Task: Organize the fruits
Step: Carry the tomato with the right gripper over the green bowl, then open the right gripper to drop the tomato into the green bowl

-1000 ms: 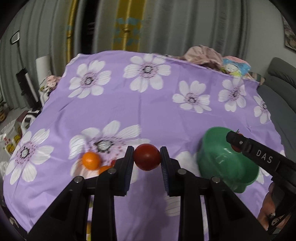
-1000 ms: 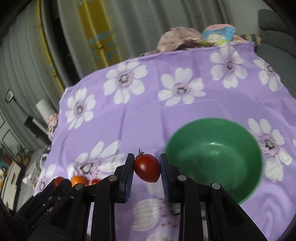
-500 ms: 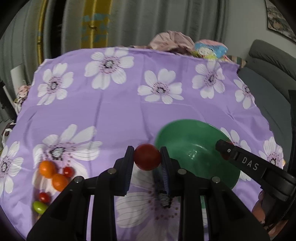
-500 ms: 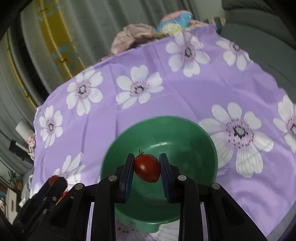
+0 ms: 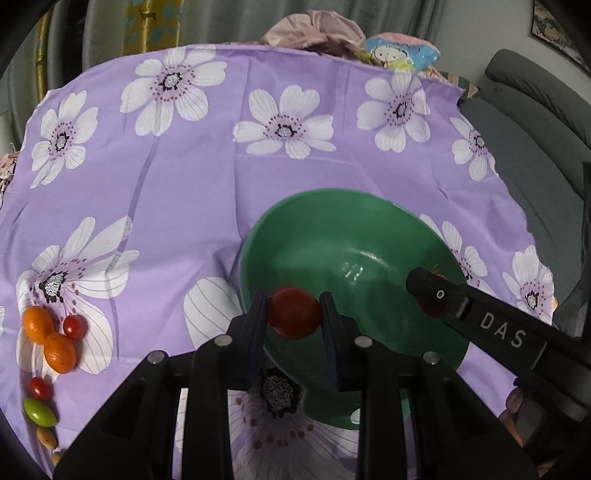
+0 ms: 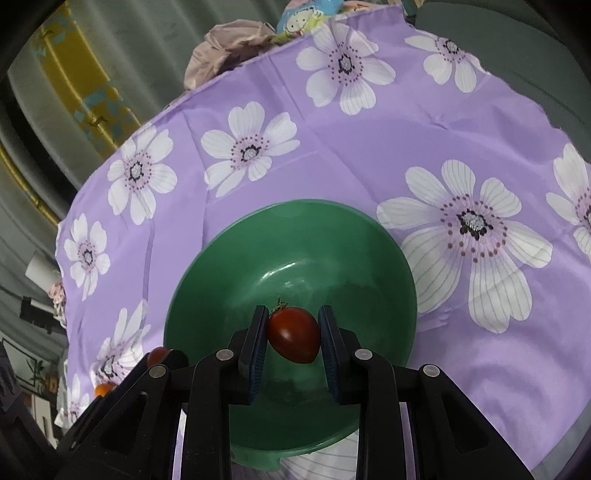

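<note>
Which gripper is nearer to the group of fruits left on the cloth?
Left. The left gripper is at the green bowl's near-left rim, the side facing the fruit group. The right gripper is over the bowl's middle, farther away.

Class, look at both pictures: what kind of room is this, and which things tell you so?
Probably a home living room: a grey sofa, curtains, and a floral cloth with a green bowl for fruit.

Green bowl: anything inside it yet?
Nothing lies in the green bowl; its visible floor is bare. Each gripper holds a red tomato above it, and the right gripper and left gripper hide the near inner wall.
</note>
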### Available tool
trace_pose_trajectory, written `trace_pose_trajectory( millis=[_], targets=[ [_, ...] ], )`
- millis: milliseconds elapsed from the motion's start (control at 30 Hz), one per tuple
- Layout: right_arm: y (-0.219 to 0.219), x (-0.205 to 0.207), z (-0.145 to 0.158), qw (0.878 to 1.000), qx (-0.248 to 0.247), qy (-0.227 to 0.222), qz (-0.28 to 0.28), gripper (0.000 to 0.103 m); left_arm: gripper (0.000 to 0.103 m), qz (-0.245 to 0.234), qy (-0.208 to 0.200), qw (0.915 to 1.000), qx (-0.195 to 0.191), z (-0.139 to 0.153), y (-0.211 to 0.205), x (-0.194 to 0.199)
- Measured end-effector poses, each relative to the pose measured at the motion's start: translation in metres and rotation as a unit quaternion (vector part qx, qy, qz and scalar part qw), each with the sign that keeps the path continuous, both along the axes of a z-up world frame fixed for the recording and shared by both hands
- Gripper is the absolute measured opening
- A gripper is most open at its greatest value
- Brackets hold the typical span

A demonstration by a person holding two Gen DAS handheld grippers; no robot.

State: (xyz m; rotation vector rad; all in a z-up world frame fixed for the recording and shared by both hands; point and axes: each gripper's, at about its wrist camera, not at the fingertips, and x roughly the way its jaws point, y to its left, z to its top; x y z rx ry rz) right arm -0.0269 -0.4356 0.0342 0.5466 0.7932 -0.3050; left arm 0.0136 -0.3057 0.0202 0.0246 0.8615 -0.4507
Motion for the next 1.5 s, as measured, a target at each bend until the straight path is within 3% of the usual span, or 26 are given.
trace_pose_trajectory(
  millis=[700, 1333, 1400, 1500],
  targets=[
    [-0.007, 0.006, -0.014, 0.999, 0.013, 0.035, -0.005, 0.029, 0.028, -0.018, 0.042, 0.999, 0.0, -0.016, -0.012, 0.002],
    [-0.007, 0.007, -0.015, 0.999, 0.008, 0.042, -0.009, 0.029, 0.029, -0.018, 0.044, 0.9988, -0.01, -0.017, -0.013, 0.001],
    [-0.007, 0.006, -0.014, 0.999, 0.003, 0.04, -0.013, 0.029, 0.032, -0.018, 0.046, 0.9987, -0.013, -0.013, -0.012, 0.0],
    [-0.005, 0.004, -0.01, 1.0, -0.005, 0.029, -0.01, 0.029, 0.044, -0.018, 0.036, 0.9987, -0.032, -0.001, -0.005, -0.005]
  ],
)
